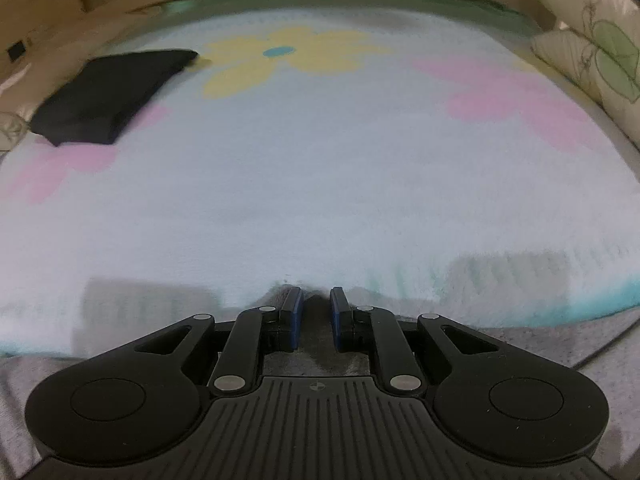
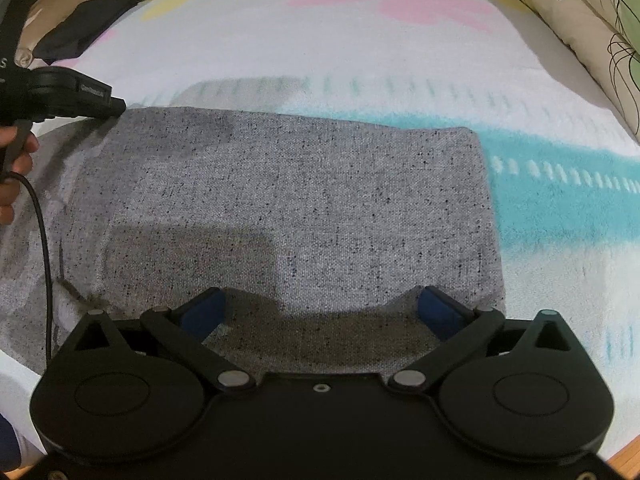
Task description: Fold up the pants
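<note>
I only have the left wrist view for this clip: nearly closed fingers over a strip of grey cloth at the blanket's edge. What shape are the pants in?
Observer: In the right wrist view the grey pants lie as a flat, roughly rectangular panel on the blanket.
Operator: Where is the right gripper?
Observer: The right gripper is over the panel's near edge, jaws wide open, gripping nothing.
Operator: And where on the pants is the left one?
Observer: The left gripper has its tips at the panel's far left corner. I cannot tell whether it pinches cloth.
</note>
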A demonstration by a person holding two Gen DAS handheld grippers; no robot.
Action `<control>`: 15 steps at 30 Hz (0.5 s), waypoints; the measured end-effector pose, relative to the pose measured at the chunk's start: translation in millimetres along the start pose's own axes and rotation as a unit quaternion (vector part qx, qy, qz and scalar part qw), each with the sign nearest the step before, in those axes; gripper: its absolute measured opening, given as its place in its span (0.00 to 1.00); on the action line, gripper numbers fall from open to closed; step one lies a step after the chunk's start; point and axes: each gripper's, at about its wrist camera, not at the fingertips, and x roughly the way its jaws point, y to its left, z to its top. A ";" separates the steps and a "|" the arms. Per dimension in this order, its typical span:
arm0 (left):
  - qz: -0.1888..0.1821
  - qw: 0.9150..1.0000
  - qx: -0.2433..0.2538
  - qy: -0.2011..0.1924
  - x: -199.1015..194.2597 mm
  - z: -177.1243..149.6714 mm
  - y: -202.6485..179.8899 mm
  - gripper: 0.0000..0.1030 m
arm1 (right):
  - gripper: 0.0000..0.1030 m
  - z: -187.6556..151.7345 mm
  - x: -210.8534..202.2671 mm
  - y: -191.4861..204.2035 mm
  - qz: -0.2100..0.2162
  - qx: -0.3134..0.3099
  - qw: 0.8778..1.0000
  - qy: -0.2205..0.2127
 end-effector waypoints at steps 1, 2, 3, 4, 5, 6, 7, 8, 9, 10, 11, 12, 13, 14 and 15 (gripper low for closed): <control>0.002 1.000 -0.001 -0.007 -6.8 -1.6 0.8 0.15 | 1.00 1.5 0.2 -0.7 -0.001 0.000 1.000 0.001; 0.005 1.000 -0.002 -0.014 -15.9 -4.1 2.0 0.14 | 1.00 1.7 0.5 -0.2 -0.001 0.001 1.000 0.001; 0.004 1.000 -0.004 -0.016 -24.1 -6.5 3.9 0.15 | 1.00 1.5 0.9 -0.4 -0.002 0.001 1.000 0.001; 0.001 1.000 -0.008 -0.017 -31.2 -8.3 4.9 0.15 | 1.00 1.8 1.9 -0.8 -0.003 0.001 1.000 0.000; -0.003 1.000 -0.012 -0.016 -39.1 -10.9 7.5 0.15 | 1.00 1.6 2.2 -0.1 -0.004 0.001 1.000 -0.001; -0.007 1.000 -0.017 -0.014 -45.3 -13.4 10.2 0.15 | 1.00 1.9 3.7 1.1 -0.005 0.001 1.000 -0.003; -0.009 1.000 -0.020 -0.014 -55.0 -19.1 13.5 0.15 | 1.00 1.4 4.0 1.9 -0.006 0.001 1.000 -0.004; -0.009 1.000 -0.023 -0.013 -61.2 -22.5 16.7 0.15 | 1.00 1.3 4.0 2.8 -0.008 0.001 1.000 -0.005; -0.007 1.000 -0.025 -0.013 -69.0 -28.7 20.6 0.15 | 1.00 1.6 2.6 3.4 -0.009 0.001 1.000 -0.006; -0.004 0.999 -0.029 -0.012 -73.0 -32.3 25.3 0.15 | 1.00 2.7 3.3 4.7 -0.009 0.001 1.000 -0.006; 0.000 0.999 -0.035 -0.012 -80.4 -39.7 31.0 0.15 | 1.00 3.3 3.1 6.3 -0.011 0.002 1.000 -0.007; 0.002 0.999 -0.042 -0.012 -86.3 -46.1 37.6 0.14 | 1.00 2.2 1.0 7.7 -0.012 0.002 1.000 -0.008; 0.004 0.999 -0.050 -0.013 -93.1 -53.7 44.8 0.14 | 1.00 2.7 1.3 9.4 -0.013 0.002 1.000 -0.008; 0.006 0.998 -0.061 -0.014 -99.9 -62.1 53.5 0.15 | 1.00 3.1 1.7 11.2 -0.014 0.003 1.000 -0.008; 0.007 0.997 -0.077 -0.015 -104.8 -69.0 64.2 0.15 | 1.00 3.4 2.4 13.0 -0.016 0.005 1.000 -0.008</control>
